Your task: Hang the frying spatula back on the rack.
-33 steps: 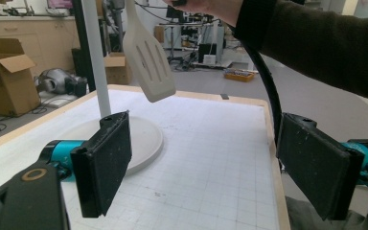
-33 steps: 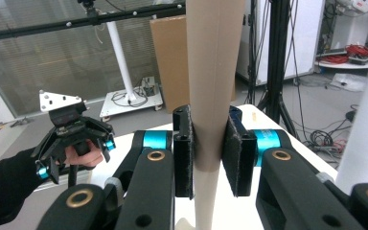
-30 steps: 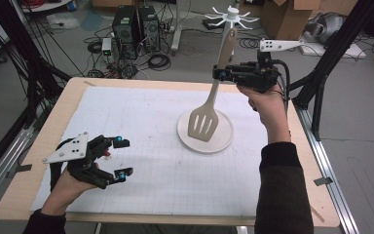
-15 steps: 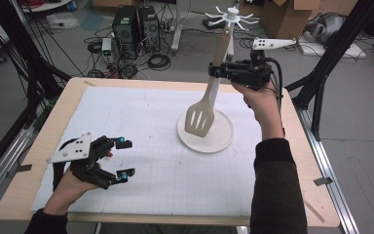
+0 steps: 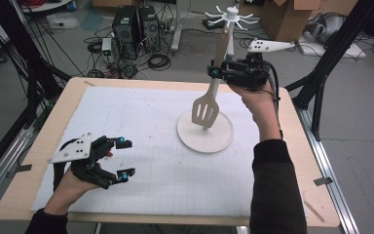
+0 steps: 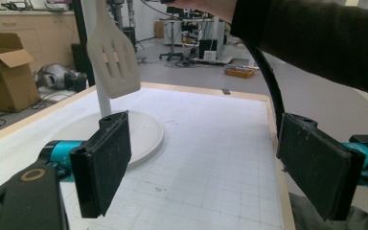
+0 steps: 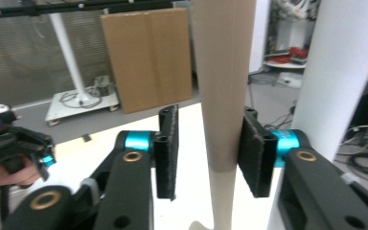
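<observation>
The left tongs rest open near the bench's near left corner. Toward the far right edge, the slotted spatula hangs on the hook stand. The right tongs, just opening, flank its handle ungripped. Back straight away without nudging it.

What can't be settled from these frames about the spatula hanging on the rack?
- Spatula handle top and its hook: too small in the high view, cut off by the top edge in the right gripper view.
- Right gripper: a gap shows at one pad; contact at the other is unclear.
</observation>
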`<state>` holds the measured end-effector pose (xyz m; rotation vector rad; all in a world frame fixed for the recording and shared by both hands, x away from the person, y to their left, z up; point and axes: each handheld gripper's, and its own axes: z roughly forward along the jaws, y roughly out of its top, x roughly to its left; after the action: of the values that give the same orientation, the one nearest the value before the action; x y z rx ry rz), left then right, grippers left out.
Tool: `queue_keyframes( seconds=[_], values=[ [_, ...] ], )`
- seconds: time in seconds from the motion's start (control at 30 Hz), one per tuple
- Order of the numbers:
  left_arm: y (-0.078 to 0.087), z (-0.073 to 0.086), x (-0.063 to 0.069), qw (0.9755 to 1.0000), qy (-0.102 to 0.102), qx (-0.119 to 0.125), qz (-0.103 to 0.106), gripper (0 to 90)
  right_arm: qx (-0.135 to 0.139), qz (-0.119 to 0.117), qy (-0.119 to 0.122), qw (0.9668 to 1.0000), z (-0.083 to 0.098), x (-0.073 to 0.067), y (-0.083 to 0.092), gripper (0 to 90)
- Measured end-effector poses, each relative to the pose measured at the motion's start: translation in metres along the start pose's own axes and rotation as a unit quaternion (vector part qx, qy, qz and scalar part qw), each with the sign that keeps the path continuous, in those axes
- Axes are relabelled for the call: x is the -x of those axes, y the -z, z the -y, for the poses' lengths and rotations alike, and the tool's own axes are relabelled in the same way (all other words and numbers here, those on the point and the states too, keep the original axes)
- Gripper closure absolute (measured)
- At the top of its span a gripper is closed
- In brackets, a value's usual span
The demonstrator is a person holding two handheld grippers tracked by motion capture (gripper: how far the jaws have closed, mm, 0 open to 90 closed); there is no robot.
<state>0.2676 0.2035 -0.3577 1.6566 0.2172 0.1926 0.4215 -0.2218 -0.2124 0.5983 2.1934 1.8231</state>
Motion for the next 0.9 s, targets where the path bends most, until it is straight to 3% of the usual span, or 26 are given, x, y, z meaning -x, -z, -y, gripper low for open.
queue_keyframes(
  seconds=[0.1, 0.17, 0.27, 0.37, 0.53, 0.6, 0.8, 0.9],
  values=[
    [0.0, 0.0, 0.0, 1.0, -0.003, -0.003, 0.0, 19.8, 0.006, 0.002, 0.003, 1.0, 0.003, -0.002, 0.002, 53.8],
    [0.0, 0.0, 0.0, 1.0, -0.002, -0.002, -0.001, 19.8, 0.006, 0.013, 0.007, 0.9999, 0.005, -0.005, 0.006, 44.6],
    [0.0, 0.0, 0.0, 1.0, -0.002, -0.003, -0.002, 19.7, 0.005, 0.033, 0.012, 0.9994, 0.009, -0.007, 0.016, 38.4],
    [0.0, 0.001, 0.0, 1.0, -0.001, -0.004, -0.003, 19.4, 0.016, 0.043, 0.02, 0.9988, 0.013, -0.009, 0.022, 36.7],
    [0.0, 0.002, -0.001, 0.9999, -0.003, -0.008, -0.006, 18.5, 0.017, 0.055, 0.013, 0.9982, 0.025, -0.014, 0.04, 31.1],
    [0.001, 0.002, -0.002, 1.0, -0.002, -0.007, -0.006, 18.4, 0.024, 0.059, 0.017, 0.9978, 0.032, -0.019, 0.047, 27.8],
    [0.002, 0.006, -0.006, 0.9999, -0.001, -0.009, -0.008, 17.7, 0.008, 0.052, 0.026, 0.9983, 0.063, -0.04, 0.065, 21.9],
    [0.004, 0.008, -0.009, 0.9997, -0.008, -0.017, -0.014, 17.4, 0.003, 0.043, 0.018, 0.9989, 0.083, -0.048, 0.071, 18.9]
  ],
)
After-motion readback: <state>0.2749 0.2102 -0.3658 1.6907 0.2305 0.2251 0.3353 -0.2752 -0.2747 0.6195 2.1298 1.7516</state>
